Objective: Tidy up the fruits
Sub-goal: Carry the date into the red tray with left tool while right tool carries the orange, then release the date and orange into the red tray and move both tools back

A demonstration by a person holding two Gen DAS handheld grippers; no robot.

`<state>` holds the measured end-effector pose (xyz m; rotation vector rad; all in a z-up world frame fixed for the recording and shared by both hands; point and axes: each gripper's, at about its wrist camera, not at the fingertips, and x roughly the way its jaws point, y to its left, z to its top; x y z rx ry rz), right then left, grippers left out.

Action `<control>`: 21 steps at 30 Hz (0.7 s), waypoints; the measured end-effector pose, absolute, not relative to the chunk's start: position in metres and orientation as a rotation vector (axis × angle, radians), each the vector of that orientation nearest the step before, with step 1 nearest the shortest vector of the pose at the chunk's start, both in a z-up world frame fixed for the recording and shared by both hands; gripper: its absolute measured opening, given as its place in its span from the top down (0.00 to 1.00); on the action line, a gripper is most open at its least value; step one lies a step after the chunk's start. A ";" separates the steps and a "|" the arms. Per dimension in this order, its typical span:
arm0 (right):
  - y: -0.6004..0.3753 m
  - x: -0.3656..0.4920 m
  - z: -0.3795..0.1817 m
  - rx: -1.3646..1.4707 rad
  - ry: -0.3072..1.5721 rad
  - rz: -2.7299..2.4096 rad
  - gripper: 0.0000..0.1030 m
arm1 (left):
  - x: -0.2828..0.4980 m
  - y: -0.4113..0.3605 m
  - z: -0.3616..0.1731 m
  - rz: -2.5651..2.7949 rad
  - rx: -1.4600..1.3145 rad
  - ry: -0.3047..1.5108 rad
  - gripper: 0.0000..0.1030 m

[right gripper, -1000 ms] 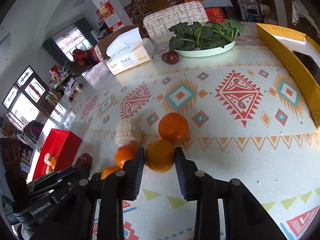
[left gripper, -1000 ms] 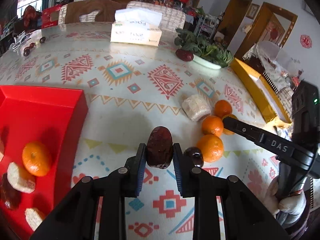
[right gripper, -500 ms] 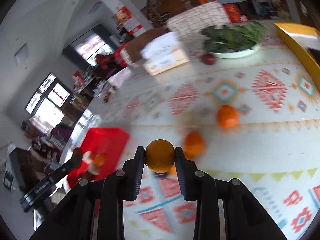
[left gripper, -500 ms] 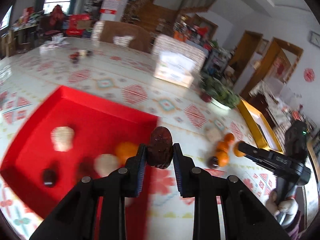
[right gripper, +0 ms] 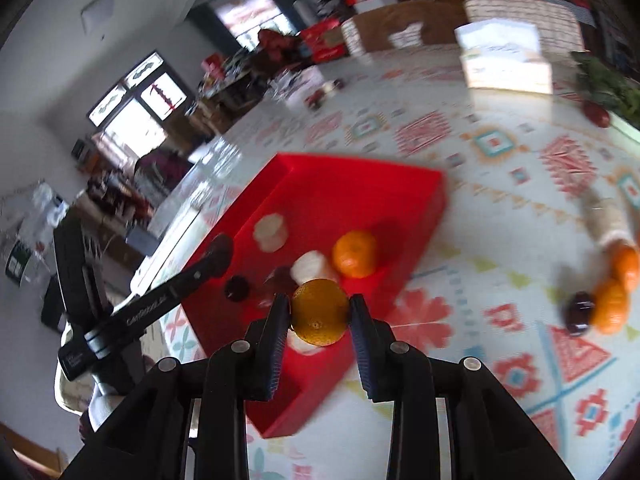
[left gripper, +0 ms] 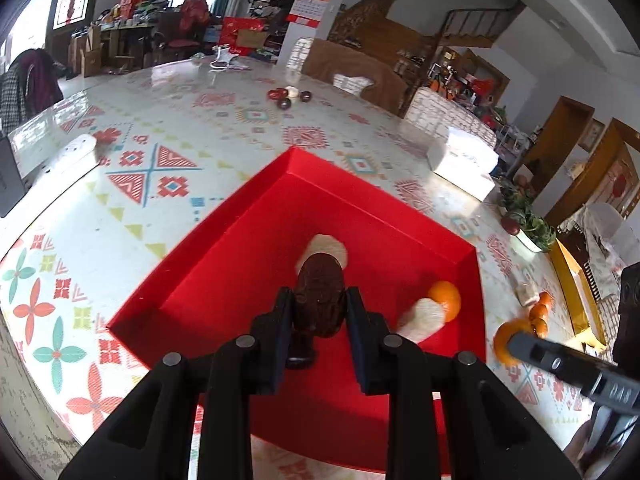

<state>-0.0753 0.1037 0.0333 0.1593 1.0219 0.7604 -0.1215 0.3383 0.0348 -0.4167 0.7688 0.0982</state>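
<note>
My left gripper (left gripper: 320,302) is shut on a dark brown wrinkled date (left gripper: 320,276) and hangs over the red tray (left gripper: 224,264). In the tray lie an orange (left gripper: 445,300), two white chunks (left gripper: 424,314) and dark fruit. My right gripper (right gripper: 319,305) is shut on an orange (right gripper: 320,318) above the near right edge of the red tray (right gripper: 400,208). The right wrist view shows the left gripper (right gripper: 218,252) at the tray's left side. Loose oranges (right gripper: 610,306), a dark fruit (right gripper: 578,312) and a white chunk (right gripper: 606,220) remain on the patterned table at the right.
A tissue box (left gripper: 464,168) and a plate of greens (left gripper: 528,226) stand beyond the tray. A yellow tray (left gripper: 576,292) lies at the far right. A few small fruits (left gripper: 290,96) sit far back on the table. A white object (left gripper: 76,152) lies at the left.
Both grippers have swung left from the loose fruit pile to the red tray, each still holding its fruit. The left one is now over the tray's middle.
</note>
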 end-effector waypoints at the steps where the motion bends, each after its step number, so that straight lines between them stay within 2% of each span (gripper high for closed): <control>1: 0.108 -0.076 0.030 0.152 1.029 0.766 0.67 | -0.121 0.340 0.034 0.096 -0.420 0.769 0.75; 4: 0.124 -0.081 0.023 0.116 1.047 0.787 0.67 | -0.123 0.342 0.034 0.079 -0.427 0.762 0.72; 6: 0.131 -0.085 0.021 0.097 1.051 0.797 0.66 | -0.124 0.342 0.034 0.074 -0.427 0.757 0.56; 8: 0.138 -0.088 0.020 0.088 1.055 0.820 0.66 | -0.125 0.343 0.036 0.070 -0.437 0.745 0.50; 10: 0.144 -0.091 0.018 0.079 1.059 0.829 0.65 | -0.127 0.345 0.038 0.068 -0.448 0.735 0.49; 12: 0.146 -0.093 0.018 0.068 1.057 0.838 0.60 | -0.129 0.347 0.041 0.072 -0.459 0.727 0.48; 17: 0.140 -0.095 0.023 0.086 1.039 0.835 0.58 | -0.135 0.350 0.049 0.082 -0.476 0.700 0.44; 21: 0.109 -0.095 0.034 0.129 0.997 0.797 0.48 | -0.139 0.346 0.058 0.079 -0.479 0.680 0.38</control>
